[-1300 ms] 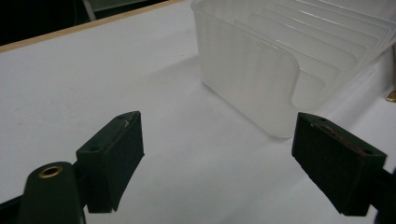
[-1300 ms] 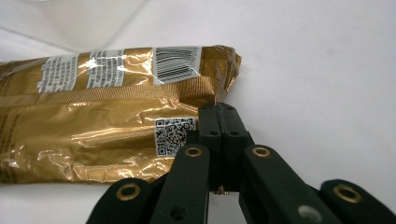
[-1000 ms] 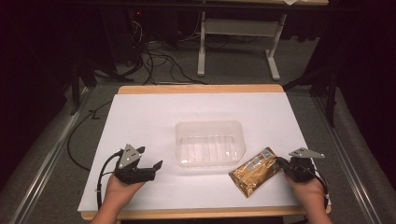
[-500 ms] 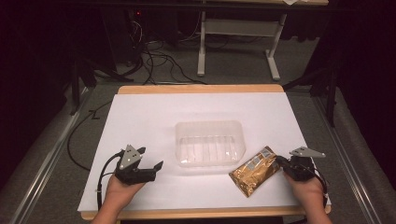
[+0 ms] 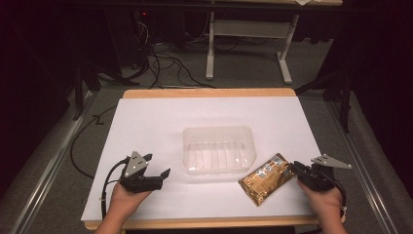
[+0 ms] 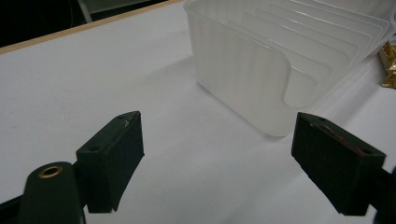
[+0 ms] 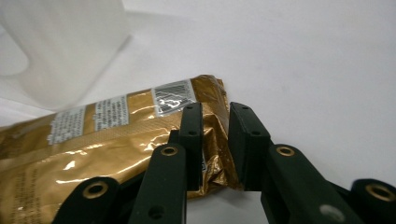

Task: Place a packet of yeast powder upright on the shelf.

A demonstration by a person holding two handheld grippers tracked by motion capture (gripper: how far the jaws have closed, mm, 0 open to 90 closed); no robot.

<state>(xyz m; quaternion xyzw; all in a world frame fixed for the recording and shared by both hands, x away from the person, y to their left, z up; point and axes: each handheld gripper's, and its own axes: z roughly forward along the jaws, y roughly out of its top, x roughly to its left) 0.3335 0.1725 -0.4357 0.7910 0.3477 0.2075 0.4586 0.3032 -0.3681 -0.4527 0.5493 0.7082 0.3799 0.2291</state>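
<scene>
A gold foil packet lies flat on the white table cover, just right of a clear plastic tray. My right gripper is at the packet's right end. Its jaws have just been opening. In the right gripper view the packet's crinkled edge still sits between the fingers, with a gap beside it. My left gripper rests at the front left, open wide with nothing between its jaws. In the left gripper view it faces the tray's near corner.
The tray is empty and stands mid-table. The white cover reaches a wooden table edge at the back. Beyond it, cables and a desk frame stand on the dark floor.
</scene>
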